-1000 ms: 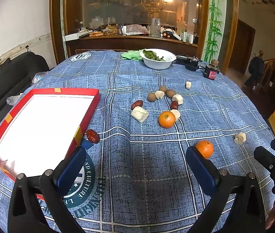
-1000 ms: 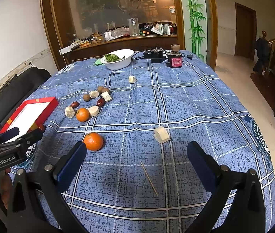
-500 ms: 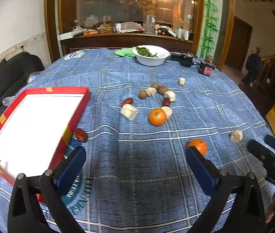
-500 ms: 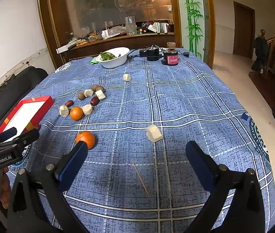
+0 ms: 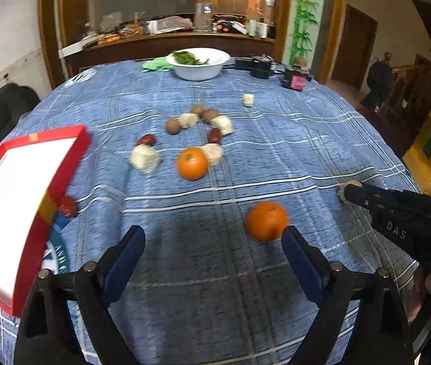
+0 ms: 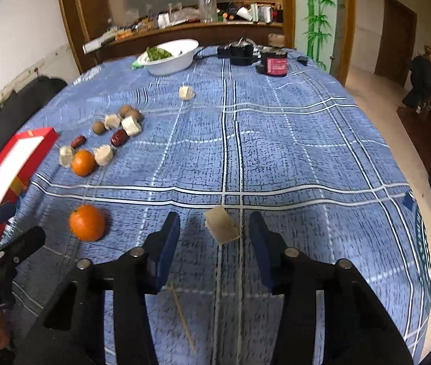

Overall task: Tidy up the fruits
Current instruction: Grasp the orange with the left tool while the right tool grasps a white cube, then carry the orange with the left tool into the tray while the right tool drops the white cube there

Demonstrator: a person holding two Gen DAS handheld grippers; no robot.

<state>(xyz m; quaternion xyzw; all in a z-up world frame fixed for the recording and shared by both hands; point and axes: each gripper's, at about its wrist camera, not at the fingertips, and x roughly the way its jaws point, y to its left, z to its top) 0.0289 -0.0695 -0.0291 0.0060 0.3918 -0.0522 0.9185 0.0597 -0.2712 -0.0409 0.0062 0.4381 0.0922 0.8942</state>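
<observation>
The right gripper had just been closing, its jaws narrowed around a pale cube, gaps visible on both sides. The left gripper had also just been narrowing, yet stood wide; a blurred orange lay just beside its right finger, contact indiscernible. The red tray was cut off at the frame edge.
</observation>
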